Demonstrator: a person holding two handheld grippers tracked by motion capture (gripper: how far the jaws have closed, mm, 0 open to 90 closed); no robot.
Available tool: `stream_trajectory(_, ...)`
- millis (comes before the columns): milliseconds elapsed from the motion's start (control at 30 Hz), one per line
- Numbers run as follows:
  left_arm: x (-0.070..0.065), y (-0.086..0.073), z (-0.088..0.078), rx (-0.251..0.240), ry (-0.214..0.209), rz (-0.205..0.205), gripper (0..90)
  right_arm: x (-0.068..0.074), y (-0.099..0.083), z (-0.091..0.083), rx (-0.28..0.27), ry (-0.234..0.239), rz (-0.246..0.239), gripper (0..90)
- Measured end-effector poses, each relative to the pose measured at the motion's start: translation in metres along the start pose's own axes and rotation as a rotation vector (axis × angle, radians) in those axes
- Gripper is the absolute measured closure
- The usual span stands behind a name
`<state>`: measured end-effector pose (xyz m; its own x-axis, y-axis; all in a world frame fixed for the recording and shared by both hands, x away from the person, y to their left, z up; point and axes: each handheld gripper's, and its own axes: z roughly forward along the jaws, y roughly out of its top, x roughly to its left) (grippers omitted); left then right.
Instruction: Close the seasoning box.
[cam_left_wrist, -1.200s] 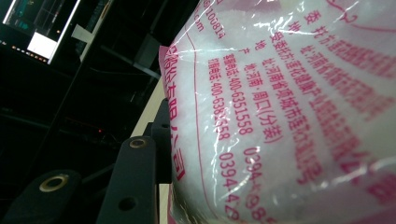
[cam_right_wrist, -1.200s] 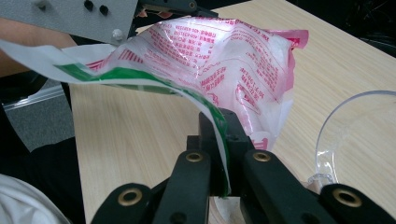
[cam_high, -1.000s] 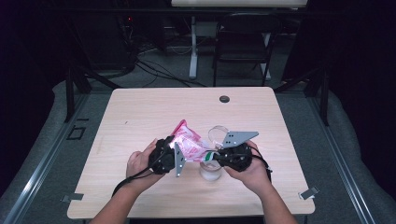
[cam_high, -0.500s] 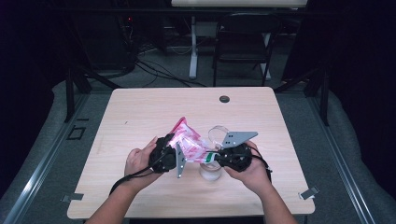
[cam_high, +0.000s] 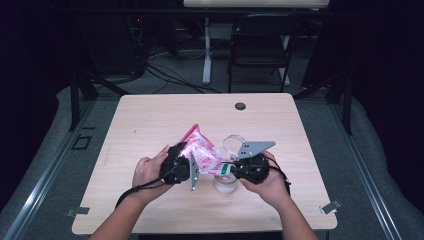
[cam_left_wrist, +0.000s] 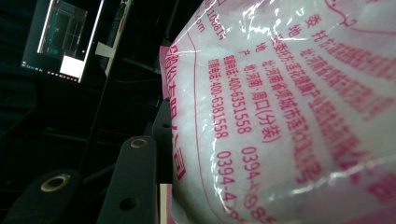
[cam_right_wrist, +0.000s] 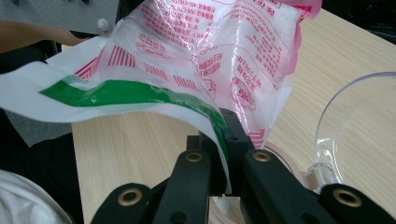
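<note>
Crinkly clear plastic bag (cam_high: 202, 152) with pink print, white powder inside, held above pale wooden desk (cam_high: 150, 120); left claw (cam_high: 192, 171) clamped on its bulging body, right claw (cam_right_wrist: 225, 140) pinched together on its green-striped edge, beside round clear cup (cam_high: 234, 145).

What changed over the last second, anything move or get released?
Nothing visibly changed. The left hand-held gripper keeps its hold on the body of the pink-printed bag, the right hand-held gripper stays clamped on the bag's green-striped edge, and both hands sit where they were. The clear cup and the table are as before.
</note>
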<state>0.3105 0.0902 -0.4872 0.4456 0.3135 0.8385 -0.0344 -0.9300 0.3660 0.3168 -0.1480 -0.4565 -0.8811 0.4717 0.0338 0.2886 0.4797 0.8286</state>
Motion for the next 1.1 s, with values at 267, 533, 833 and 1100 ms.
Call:
stream_trajectory(267,-0.0001,0.0010,-0.0007,0.003,0.018,0.030,61.8,-0.0007,-0.0007,0.0010,0.003,0.002,0.002,90.0)
stream_trajectory(533,-0.0006,0.0021,-0.0012,0.000,0.044,0.068,61.8,-0.0013,-0.0015,0.0021,0.004,0.005,0.001,90.0)
stream_trajectory(833,-0.0001,0.0041,-0.0022,0.002,0.068,0.104,61.8,-0.0017,-0.0020,0.0023,0.001,0.000,0.004,90.0)
stream_trajectory(1100,-0.0002,0.0050,-0.0032,0.004,0.081,0.115,61.8,-0.0018,-0.0021,0.0021,0.002,-0.001,0.004,90.0)
